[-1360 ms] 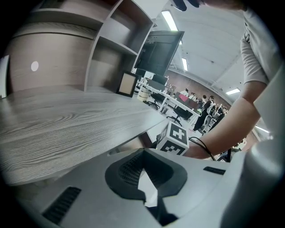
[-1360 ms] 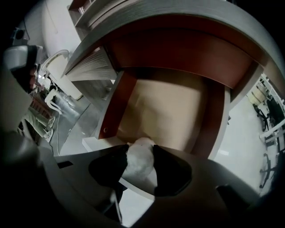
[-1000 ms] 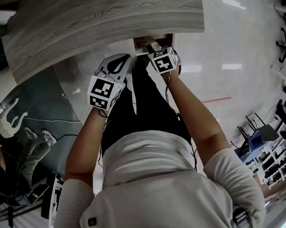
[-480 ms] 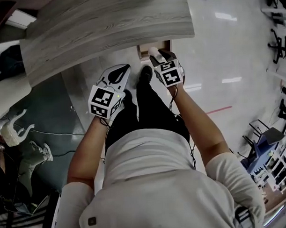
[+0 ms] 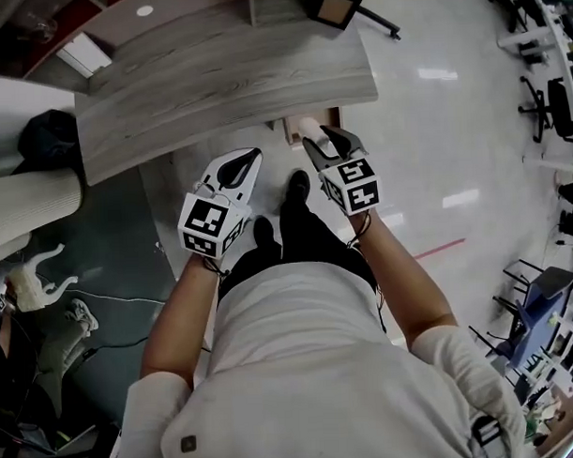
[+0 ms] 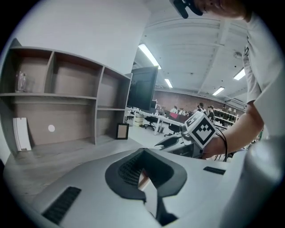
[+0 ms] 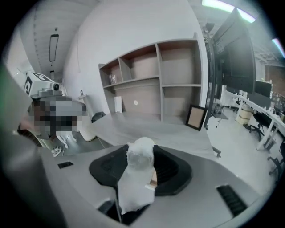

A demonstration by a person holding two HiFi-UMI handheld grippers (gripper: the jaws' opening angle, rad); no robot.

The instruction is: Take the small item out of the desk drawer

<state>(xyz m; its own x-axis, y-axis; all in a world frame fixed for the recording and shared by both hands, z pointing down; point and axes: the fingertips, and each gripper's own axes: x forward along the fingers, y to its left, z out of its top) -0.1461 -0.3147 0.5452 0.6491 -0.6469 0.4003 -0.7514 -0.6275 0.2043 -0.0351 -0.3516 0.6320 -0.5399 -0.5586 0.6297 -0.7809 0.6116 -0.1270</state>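
A small white wrapped item [image 7: 137, 171] stands between the jaws of my right gripper [image 7: 139, 182], which is shut on it. From the head view, that right gripper [image 5: 321, 141] holds the white item [image 5: 308, 130] just in front of the open drawer [image 5: 297, 126] under the grey wooden desk [image 5: 225, 75]. My left gripper [image 5: 246, 160] hovers to the left of the drawer with nothing in it. In the left gripper view its jaws [image 6: 143, 187] are closed together, and the right gripper's marker cube [image 6: 200, 129] shows ahead.
A shelf unit [image 7: 156, 80] and a small picture frame [image 7: 194, 117] stand on the desk. A dark mat [image 5: 110, 267] with a white animal figure [image 5: 30, 279] lies on the floor at left. Office chairs [image 5: 536, 111] stand at far right. The person's legs [image 5: 301, 232] are below the drawer.
The right gripper has drawn back out of the drawer toward the person with the white item in it. The left gripper has stayed beside it. The head view has tilted farther over the desk.
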